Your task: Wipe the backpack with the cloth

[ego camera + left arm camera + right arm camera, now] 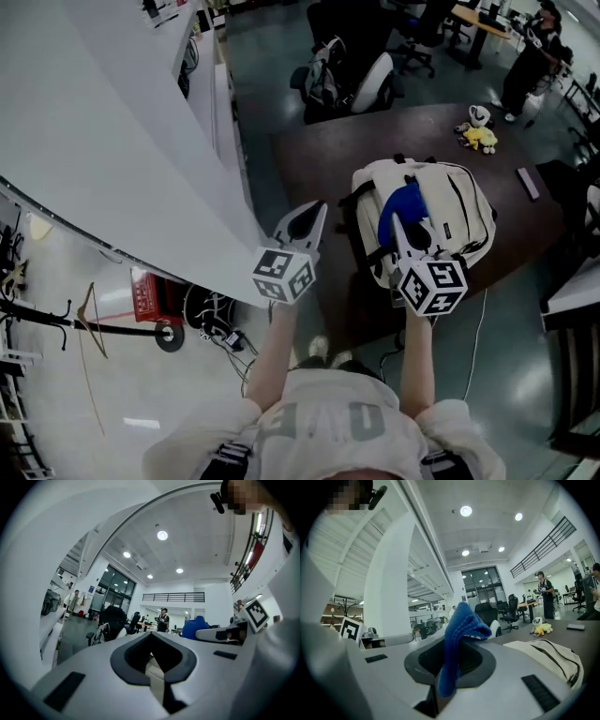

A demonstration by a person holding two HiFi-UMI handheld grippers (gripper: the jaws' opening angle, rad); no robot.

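Dark brown counter (pixel 309 155), open-plan office around it. Cream backpack (pixel 459 220) lies flat on the counter close to its near edge, carry handle toward the far edge, so its long axis runs roughly away from the person. Blue cloth (pixel 405 208) is clamped in the right gripper (pixel 397 223), jaws closed on its lower end, with the free end standing up past the tips. In the head view this gripper hangs over the backpack's left half. In the right gripper view the backpack's pale face (pixel 553 656) lies to the right and below the cloth (pixel 457 639), seemingly apart from it, so contact is not confirmed. Judgement: the wipe calls for lowering the cloth down and rightward onto the fabric, then stroking along the long axis. The right hand is clearly nearer. Left gripper (pixel 314 217) is held beside the backpack over the counter's left edge, jaws together with nothing between them. A yellow plush toy (pixel 481 138) sits near the far edge, well apart. Office chairs (pixel 375 80) stand beyond, and a person (pixel 525 56) stands at the far right.
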